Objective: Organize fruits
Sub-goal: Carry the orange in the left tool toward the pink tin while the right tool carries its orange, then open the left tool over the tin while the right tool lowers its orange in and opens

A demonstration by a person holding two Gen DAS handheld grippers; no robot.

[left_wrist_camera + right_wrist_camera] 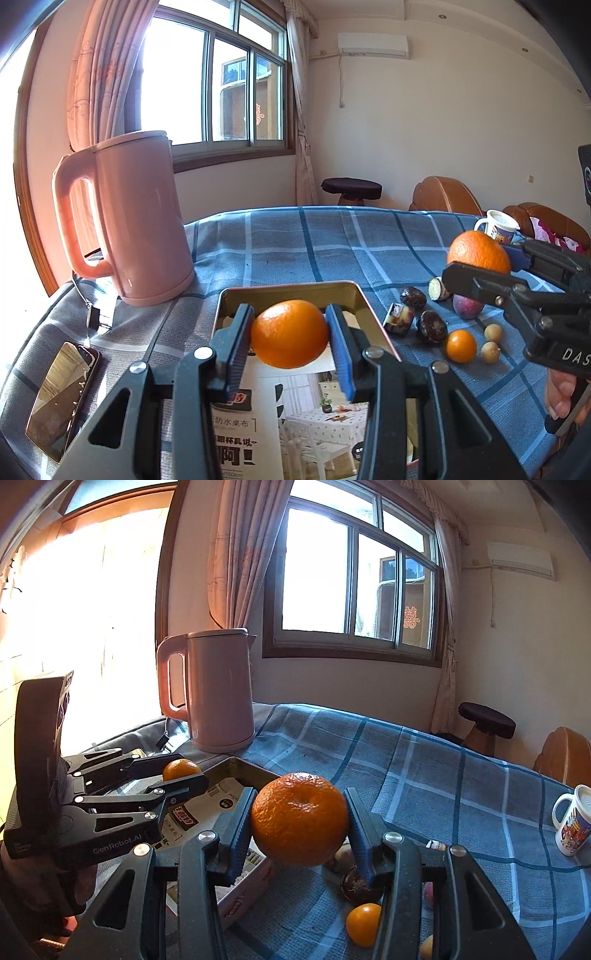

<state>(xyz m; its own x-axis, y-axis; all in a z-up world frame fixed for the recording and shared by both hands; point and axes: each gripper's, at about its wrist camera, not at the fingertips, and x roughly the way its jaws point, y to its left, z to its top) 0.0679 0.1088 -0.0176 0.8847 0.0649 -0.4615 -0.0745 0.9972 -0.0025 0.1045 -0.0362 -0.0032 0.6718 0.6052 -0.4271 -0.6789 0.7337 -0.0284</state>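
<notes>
My left gripper (290, 334) is shut on an orange (289, 333) and holds it over the gold metal tray (364, 295), which is lined with a printed sheet. My right gripper (300, 818) is shut on a second, bumpy orange (300, 818) above the blue checked cloth, right of the tray (255, 770). In the left wrist view the right gripper (480, 267) and its orange (478, 251) show at the right. In the right wrist view the left gripper (181, 771) and its orange (181, 768) show at the left. Loose fruit lies right of the tray: a small orange (461, 345), dark round fruits (431, 326), a purple fruit (466, 307) and two small tan fruits (491, 341).
A pink kettle (133, 218) stands behind the tray at the left, with a cable and plug beside it. A phone (61, 397) lies at the left table edge. A printed mug (572, 821) stands at the far right. A stool and brown sofa are beyond the table.
</notes>
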